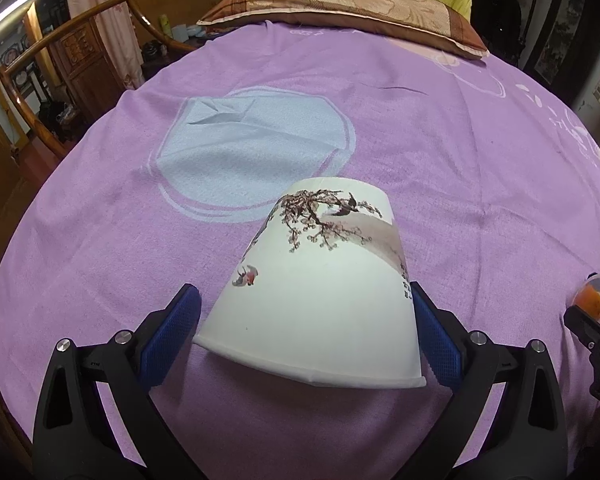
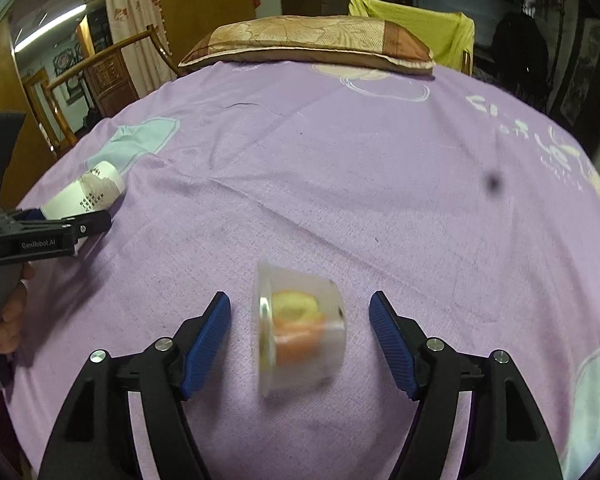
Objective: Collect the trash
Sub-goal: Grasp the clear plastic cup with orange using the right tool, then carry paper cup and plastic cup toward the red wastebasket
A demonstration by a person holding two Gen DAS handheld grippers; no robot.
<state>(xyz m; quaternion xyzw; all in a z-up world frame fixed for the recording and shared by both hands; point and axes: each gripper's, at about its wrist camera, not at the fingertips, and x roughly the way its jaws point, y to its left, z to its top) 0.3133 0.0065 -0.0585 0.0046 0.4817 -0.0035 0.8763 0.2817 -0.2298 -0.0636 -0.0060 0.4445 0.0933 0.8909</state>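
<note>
At nine o'clock in the right wrist view, a hand (image 2: 10,320) grips the handle of the left gripper (image 1: 306,332), whose blue pads press both sides of a white paper cup printed with blossom branches and birds (image 1: 320,292). The cup is held with its mouth toward the camera and its base pointing to twelve o'clock over the purple bedsheet (image 1: 440,152). Beyond it, at eleven o'clock, lies a pale blue round patch in the sheet (image 1: 252,148), and at twelve a brown patterned pillow (image 1: 340,8) closes off the far edge, with a carved wooden chair (image 1: 72,60) at ten. Further right, the right gripper (image 2: 300,340) stands wide apart around a clear plastic cup holding orange and yellow food (image 2: 300,332), tipped on its side on the sheet; neither pad seems to touch it, though the cup is blurred. A yellow cloth (image 2: 420,24) hangs at one o'clock.
</note>
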